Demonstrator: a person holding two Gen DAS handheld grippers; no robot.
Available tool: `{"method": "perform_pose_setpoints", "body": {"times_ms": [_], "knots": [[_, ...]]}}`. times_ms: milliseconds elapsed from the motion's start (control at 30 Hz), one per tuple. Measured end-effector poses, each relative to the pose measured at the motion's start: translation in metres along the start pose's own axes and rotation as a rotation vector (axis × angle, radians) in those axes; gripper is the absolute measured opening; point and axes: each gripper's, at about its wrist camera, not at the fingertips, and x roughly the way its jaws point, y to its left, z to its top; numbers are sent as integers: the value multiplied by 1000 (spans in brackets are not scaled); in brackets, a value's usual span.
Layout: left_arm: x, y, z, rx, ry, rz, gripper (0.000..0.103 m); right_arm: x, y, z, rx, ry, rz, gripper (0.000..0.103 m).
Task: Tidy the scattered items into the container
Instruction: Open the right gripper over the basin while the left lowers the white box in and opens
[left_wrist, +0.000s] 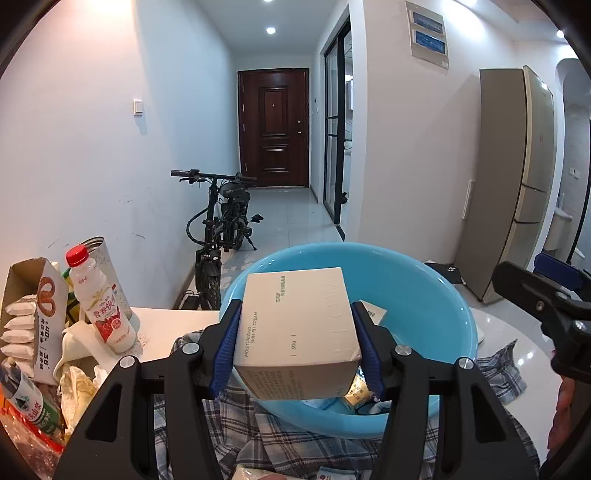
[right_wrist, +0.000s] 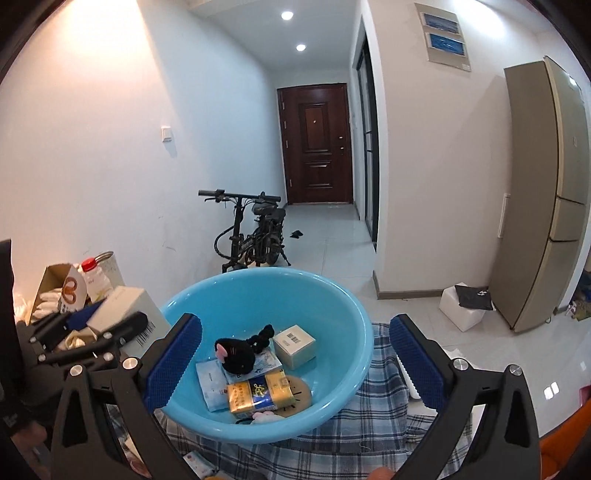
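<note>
My left gripper (left_wrist: 295, 343) is shut on a white skin-cream box (left_wrist: 299, 332) and holds it over the near rim of the blue basin (left_wrist: 436, 291). The box and left gripper also show in the right wrist view (right_wrist: 125, 306), left of the basin (right_wrist: 258, 288). My right gripper (right_wrist: 295, 365) is open and empty above the basin. Inside the basin lie a black plush cat (right_wrist: 240, 354), a small white box (right_wrist: 295, 345), a gold and blue carton (right_wrist: 262, 395) and flat blue packets (right_wrist: 210, 384).
The basin sits on a plaid cloth (right_wrist: 380, 424) on a white table (left_wrist: 173, 321). At the left stand a red-capped milk bottle (left_wrist: 101, 299), a tin (left_wrist: 107, 258), an open biscuit carton (left_wrist: 33, 317) and a green-labelled bottle (left_wrist: 29, 402). Small packets (right_wrist: 199, 461) lie at the near edge.
</note>
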Motion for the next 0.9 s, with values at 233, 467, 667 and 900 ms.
{"method": "perform_pose_setpoints", "body": {"times_ms": [233, 467, 667, 900], "knots": [[10, -5, -5, 20, 17, -13, 56, 12, 1, 1, 22, 16, -6, 103], [23, -6, -10, 16, 42, -15, 56, 13, 3, 0, 29, 19, -4, 103], [27, -9, -12, 20, 29, 18, 86, 13, 4, -1, 26, 21, 0, 103], [25, -19, -13, 92, 1, 53, 103, 12, 4, -2, 25, 21, 7, 103]]}}
